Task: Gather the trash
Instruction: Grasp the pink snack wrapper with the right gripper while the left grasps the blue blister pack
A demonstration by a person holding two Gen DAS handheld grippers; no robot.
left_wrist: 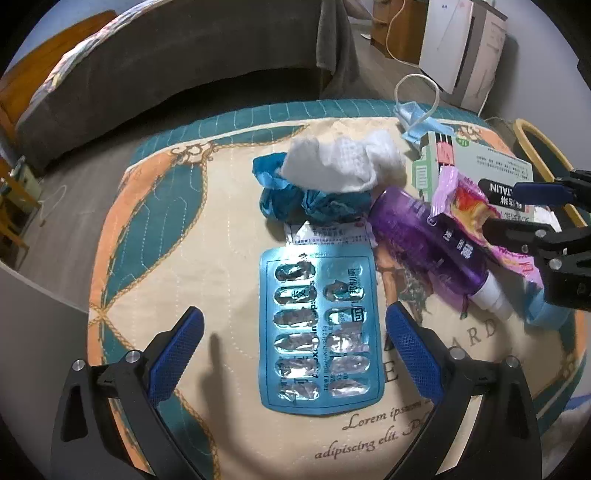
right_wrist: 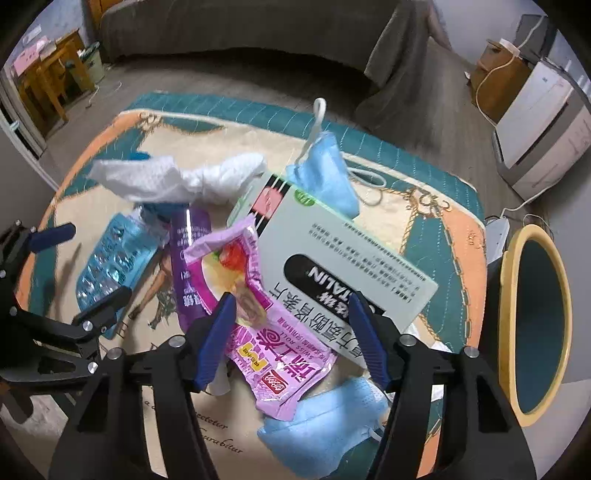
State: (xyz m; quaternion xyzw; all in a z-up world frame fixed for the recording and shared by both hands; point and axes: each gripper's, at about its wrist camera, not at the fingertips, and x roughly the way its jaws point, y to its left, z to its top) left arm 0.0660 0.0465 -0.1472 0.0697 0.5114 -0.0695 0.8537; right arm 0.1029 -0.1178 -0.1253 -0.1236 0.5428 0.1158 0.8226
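Trash lies on a quilted mat [left_wrist: 166,258]. My left gripper [left_wrist: 294,314] stands open just above a blue blister pack [left_wrist: 319,332], one finger on each side and neither touching it. My right gripper [right_wrist: 291,300] is open over a pink snack wrapper [right_wrist: 266,350] and the corner of a pale green medicine box [right_wrist: 351,251]. Its left fingertip [right_wrist: 229,299] is at the wrapper's edge. A purple bottle [right_wrist: 188,258] lies under the wrapper. A white tissue [left_wrist: 340,166] rests on a crumpled blue glove [left_wrist: 314,203].
A yellow-rimmed bin [right_wrist: 513,350] stands off the mat's right edge. One blue face mask [right_wrist: 328,173] lies behind the box and another [right_wrist: 332,417] under the right gripper. A grey sofa [right_wrist: 240,33] sits beyond the mat, and a white appliance [right_wrist: 543,129] at far right.
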